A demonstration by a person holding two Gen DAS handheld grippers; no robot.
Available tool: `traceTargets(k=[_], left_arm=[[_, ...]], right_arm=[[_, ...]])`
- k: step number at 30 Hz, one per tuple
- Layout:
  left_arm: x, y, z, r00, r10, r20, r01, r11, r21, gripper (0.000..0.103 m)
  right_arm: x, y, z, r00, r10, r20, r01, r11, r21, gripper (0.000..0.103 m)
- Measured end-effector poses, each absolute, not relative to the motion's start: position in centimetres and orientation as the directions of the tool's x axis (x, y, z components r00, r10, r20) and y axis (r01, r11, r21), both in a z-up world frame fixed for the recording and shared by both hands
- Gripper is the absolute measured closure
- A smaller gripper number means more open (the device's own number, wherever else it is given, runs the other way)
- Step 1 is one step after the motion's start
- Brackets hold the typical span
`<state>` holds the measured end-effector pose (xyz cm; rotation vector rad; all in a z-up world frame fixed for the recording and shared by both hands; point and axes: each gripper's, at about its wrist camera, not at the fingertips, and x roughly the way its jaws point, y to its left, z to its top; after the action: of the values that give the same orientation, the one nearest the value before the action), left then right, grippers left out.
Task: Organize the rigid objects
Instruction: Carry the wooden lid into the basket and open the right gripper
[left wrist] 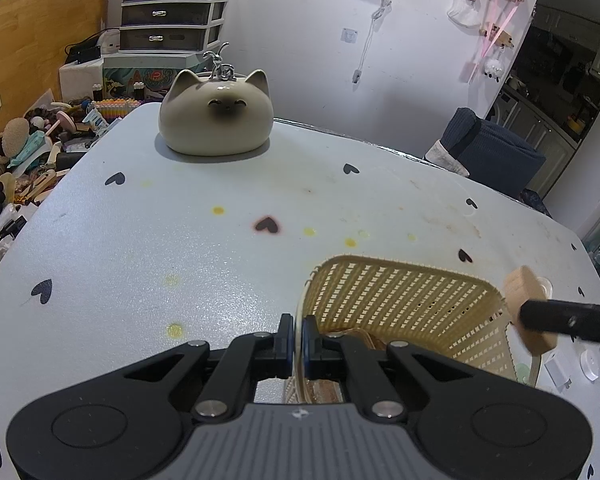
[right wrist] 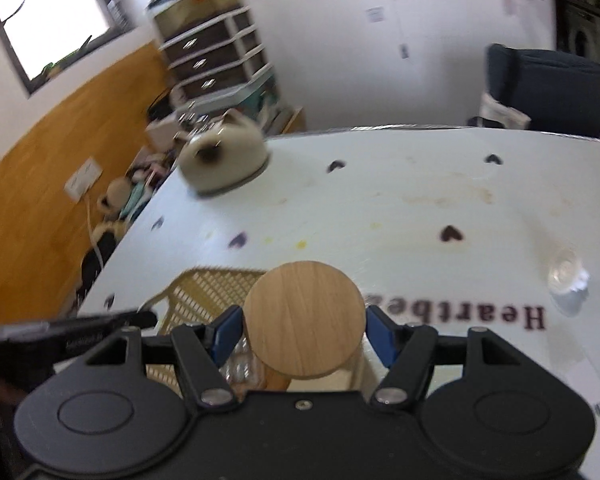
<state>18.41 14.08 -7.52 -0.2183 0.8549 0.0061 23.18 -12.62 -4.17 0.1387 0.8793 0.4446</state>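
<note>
One wooden lid [right wrist: 304, 320], one basket [left wrist: 404, 300], one cat figurine [left wrist: 216, 116].

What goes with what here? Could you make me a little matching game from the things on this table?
Things:
1. basket
2. wooden lid
3. cat ornament
4. left gripper

States:
A. sits at the table's far edge
B. shut on a woven rim
C. gripped at its near rim
D. between the right gripper's fingers

Pairs: 1-C, 2-D, 3-A, 4-B
</note>
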Motion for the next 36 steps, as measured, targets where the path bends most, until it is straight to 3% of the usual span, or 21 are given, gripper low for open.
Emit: traceTargets(k=[10,26,36], left_arm=[[18.4,14.1,-7.6,0.658,-0.082,-0.749,-0.093,0.978,-0.189,0.099],[18.5,13.9,-7.6,0.659,-0.087,-0.747,-0.095,0.976,-0.197,0.099],[18.5,13.9,-7.6,0.659,-0.087,-0.747,-0.095,0.976,-0.197,0.099]], right_arm=[[23.0,-9.3,-5.8,0.446,0.426,-0.787,-0.421,0.876,0.235,0.035],[25.3,-4.4,-8.8,0.201,0.266,-0.943,-0.722,0.691,0.041,0.035],[26.4,-2.7,-10.0,0.163,0.200,-0.966,-0.750,0.662,0.011,0.035]])
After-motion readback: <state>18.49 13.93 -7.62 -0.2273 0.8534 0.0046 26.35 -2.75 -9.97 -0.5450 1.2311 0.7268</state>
